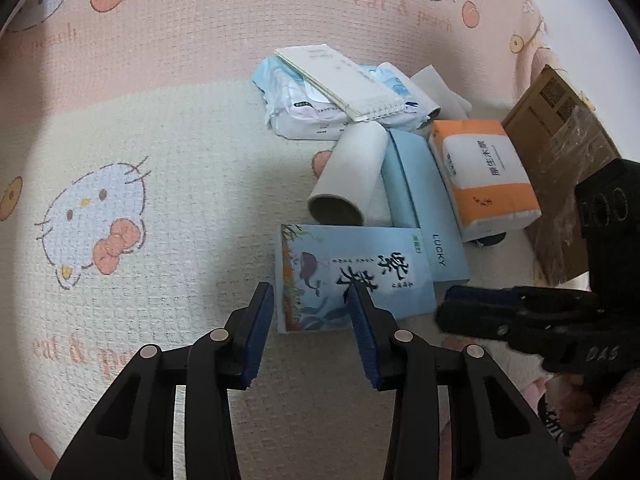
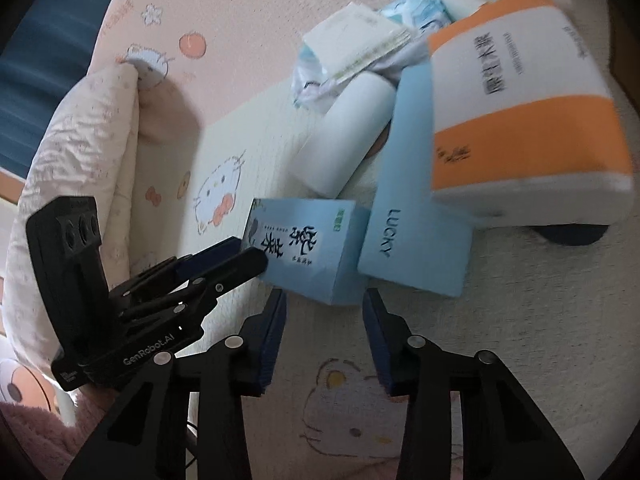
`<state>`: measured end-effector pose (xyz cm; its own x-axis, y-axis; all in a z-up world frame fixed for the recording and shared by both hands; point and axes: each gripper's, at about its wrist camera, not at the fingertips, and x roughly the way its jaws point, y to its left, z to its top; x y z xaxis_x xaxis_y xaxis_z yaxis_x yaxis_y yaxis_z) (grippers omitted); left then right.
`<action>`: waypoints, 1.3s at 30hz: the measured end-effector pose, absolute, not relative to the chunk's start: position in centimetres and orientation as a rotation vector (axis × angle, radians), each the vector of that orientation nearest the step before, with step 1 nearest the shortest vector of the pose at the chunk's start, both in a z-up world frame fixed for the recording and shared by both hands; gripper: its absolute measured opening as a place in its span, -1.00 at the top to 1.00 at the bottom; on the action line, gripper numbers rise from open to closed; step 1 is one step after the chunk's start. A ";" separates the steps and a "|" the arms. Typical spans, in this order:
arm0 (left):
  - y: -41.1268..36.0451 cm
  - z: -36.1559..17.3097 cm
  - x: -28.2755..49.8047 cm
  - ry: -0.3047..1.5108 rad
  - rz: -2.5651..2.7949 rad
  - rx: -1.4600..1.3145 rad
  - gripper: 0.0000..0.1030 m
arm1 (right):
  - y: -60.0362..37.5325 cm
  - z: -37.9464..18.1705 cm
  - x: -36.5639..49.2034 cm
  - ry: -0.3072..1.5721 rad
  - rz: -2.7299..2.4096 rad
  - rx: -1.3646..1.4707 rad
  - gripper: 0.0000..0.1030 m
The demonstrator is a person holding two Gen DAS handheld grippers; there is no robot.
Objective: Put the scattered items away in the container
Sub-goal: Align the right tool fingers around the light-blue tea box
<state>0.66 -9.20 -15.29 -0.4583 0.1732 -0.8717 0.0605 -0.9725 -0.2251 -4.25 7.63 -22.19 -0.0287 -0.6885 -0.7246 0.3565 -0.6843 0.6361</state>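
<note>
Both grippers — left (image 1: 310,300), right (image 2: 326,300) — hover with fingers apart near the blue box (image 1: 352,272), gripping nothing.

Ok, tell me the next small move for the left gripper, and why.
Probably ease the left gripper forward and close on the whale-print box: its open jaws straddle the box's near left corner, pads not pressing, and it is the nearest item to the cardboard box.

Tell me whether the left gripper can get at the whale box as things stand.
Probably yes. The left gripper is open and right at the whale box, one finger already over its front edge. Only the right gripper crowds in beside it.
</note>
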 end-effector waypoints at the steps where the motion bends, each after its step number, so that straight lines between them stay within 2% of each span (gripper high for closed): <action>1: -9.2 -15.3 0.7 -0.352 2.600 -1.599 0.21 | 7.4 -22.4 -4.3 -0.355 -1.808 1.514 0.27; 11: -9.7 -15.6 0.7 -0.377 2.603 -1.559 0.21 | 6.8 -22.8 -4.4 -0.394 -1.805 1.528 0.27; 20: -11.8 -16.2 1.6 -0.535 2.604 -1.495 0.21 | 6.1 -20.8 -4.6 -0.396 -1.810 1.431 0.27; 28: -13.4 -17.0 2.5 -0.691 2.585 -1.426 0.22 | 6.4 -22.5 -4.8 -0.415 -1.799 1.518 0.27; 34: -14.5 -17.0 3.3 -0.746 2.603 -1.410 0.32 | 6.0 -23.2 -4.7 -0.446 -1.776 1.518 0.27; 39: -14.9 -17.1 3.2 -0.769 2.590 -1.407 0.34 | 5.6 -24.0 -5.1 -0.492 -1.799 1.517 0.13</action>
<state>3.15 -14.93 -17.14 -0.5696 0.3137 -0.7597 0.1519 -0.8682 -0.4724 -5.13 5.57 -24.04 -0.0474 -0.7280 -0.6840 0.2782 -0.6673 0.6909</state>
